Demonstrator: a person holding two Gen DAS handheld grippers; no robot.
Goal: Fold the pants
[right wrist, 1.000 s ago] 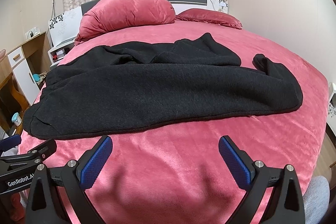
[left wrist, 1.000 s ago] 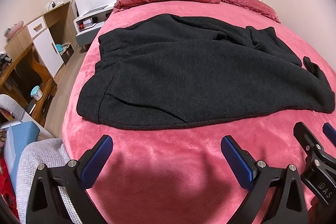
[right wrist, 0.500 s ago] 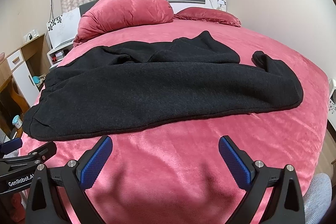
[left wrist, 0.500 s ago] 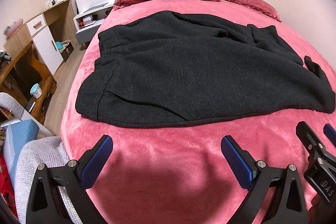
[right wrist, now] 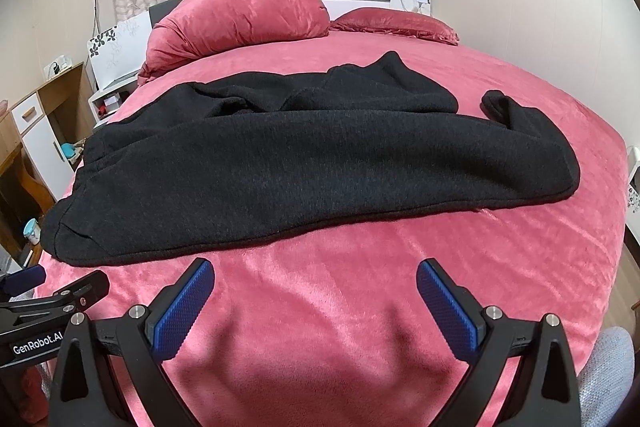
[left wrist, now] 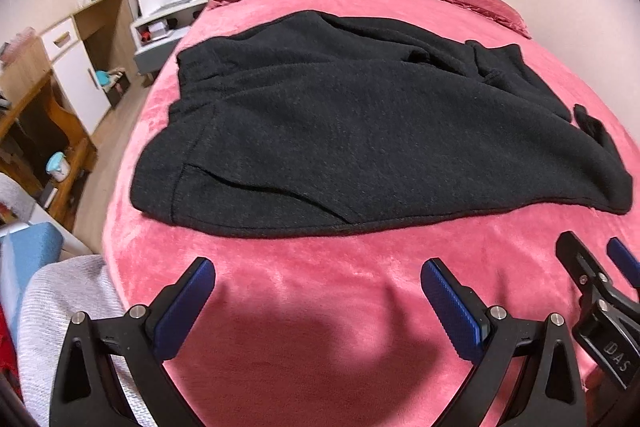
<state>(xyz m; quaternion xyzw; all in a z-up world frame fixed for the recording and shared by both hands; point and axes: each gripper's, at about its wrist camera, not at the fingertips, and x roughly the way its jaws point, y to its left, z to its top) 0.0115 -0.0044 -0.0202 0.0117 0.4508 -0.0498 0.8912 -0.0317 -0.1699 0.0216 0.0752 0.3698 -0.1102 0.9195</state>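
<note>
The black pants [left wrist: 360,131] lie spread crosswise on the pink bed [left wrist: 320,327], waistband toward the left edge, one leg end curled at the right. We hold our left tongs [left wrist: 318,291] and right tongs [right wrist: 314,289] spread wide and empty, above bare blanket just short of the near hem.

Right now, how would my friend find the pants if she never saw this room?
Look at the big bed with the pink blanket. The pants are spread across its middle, in front of the puffy red pillow by the headboard. They are the only black thing on the bed; everything around them is pink or red.
</note>
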